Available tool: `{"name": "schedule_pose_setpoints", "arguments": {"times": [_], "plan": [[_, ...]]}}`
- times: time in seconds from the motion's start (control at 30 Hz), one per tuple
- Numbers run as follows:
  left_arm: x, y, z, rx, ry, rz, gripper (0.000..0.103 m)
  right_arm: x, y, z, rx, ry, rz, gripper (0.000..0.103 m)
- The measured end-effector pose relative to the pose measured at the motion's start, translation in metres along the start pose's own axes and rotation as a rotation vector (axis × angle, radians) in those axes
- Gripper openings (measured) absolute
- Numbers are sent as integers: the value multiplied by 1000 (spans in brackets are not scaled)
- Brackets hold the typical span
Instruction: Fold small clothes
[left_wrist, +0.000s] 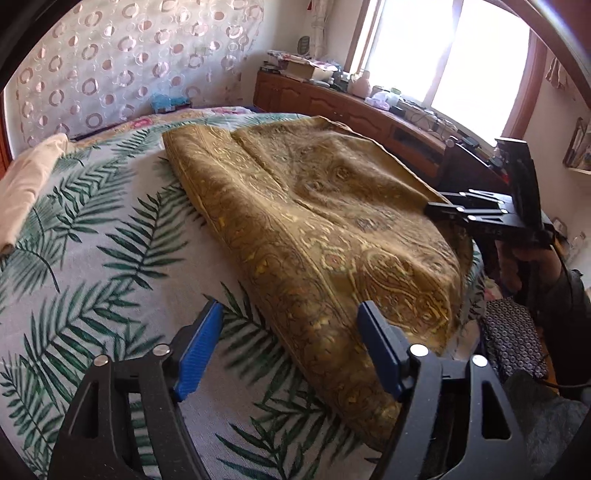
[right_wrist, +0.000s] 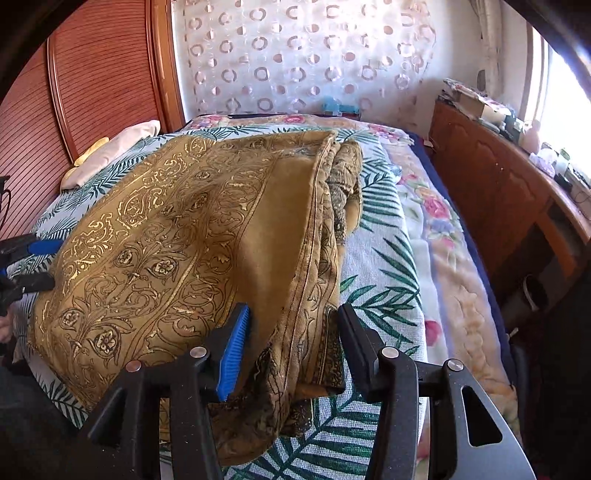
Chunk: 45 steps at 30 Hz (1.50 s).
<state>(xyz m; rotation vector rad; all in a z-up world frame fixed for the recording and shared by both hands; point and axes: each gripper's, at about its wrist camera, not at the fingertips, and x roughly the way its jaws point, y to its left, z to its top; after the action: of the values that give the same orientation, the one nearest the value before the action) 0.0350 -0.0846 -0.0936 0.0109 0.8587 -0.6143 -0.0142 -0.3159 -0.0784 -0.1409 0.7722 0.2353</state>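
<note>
- The cloth (left_wrist: 317, 221), mustard-gold with a paisley and scroll print, lies folded in layers on the bed (left_wrist: 92, 251), on a sheet printed with green palm leaves.
- In the left wrist view the cloth runs from the far middle of the bed down to the near right, its near edge passing between the fingers of the left tool.
- The left tool (left_wrist: 290, 349) is spread wide, its blue-padded fingers (left_wrist: 197, 354) empty; the left finger hovers over the bare sheet, the right one over the cloth's near edge.
- The right tool (right_wrist: 291, 352) is also spread wide and grips nothing. The cloth's stacked right edge lies between its fingers, under them; whether they touch the cloth I cannot tell.
- In the right wrist view the cloth (right_wrist: 177, 251) fills the middle and left, its top layer smooth, its folded edges bunched along the right side.
- The left tool shows at the far left edge of that view (right_wrist: 27, 264), beside the cloth's left border.
- The right tool shows at the right of the left wrist view (left_wrist: 432, 210), at the cloth's right edge, held by a hand (left_wrist: 532, 258).
- A cream pillow (left_wrist: 26, 188) lies on the bed at the far left, apart from the cloth.
- A wooden cabinet (left_wrist: 332, 99) stands along the right wall under a bright window (left_wrist: 454, 55), its top crowded with small items.
- A curtain (right_wrist: 303, 55) with ring shapes hangs beyond the bed's far end.
</note>
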Motion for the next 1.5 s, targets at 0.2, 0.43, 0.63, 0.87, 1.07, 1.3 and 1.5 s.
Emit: {"name": "schedule_pose_setpoints", "arguments": {"times": [0.2,0.43,0.63,0.87,1.07,1.3,1.5], "plan": [[-4,-5,-15,0,39,-81,46,-15,25,4,-41,-62,-16,50],[-8,-12,-19,30,59,-135,14,-25,49,-3,-80,-89,65,65],[-28,-12,10,-23,-38,-199,3,-32,70,-15,-132,-73,139,65],[-30,-24,67,9,-122,-203,3,-56,75,-16,-146,-111,182,66],[-20,-20,84,-32,-150,-204,3,-57,76,-31,-178,-100,202,71],[-10,0,91,-81,-164,-167,3,-31,68,-47,-187,-17,173,71],[-18,6,89,-90,-191,-152,3,-18,45,-42,-181,3,101,71]]}}
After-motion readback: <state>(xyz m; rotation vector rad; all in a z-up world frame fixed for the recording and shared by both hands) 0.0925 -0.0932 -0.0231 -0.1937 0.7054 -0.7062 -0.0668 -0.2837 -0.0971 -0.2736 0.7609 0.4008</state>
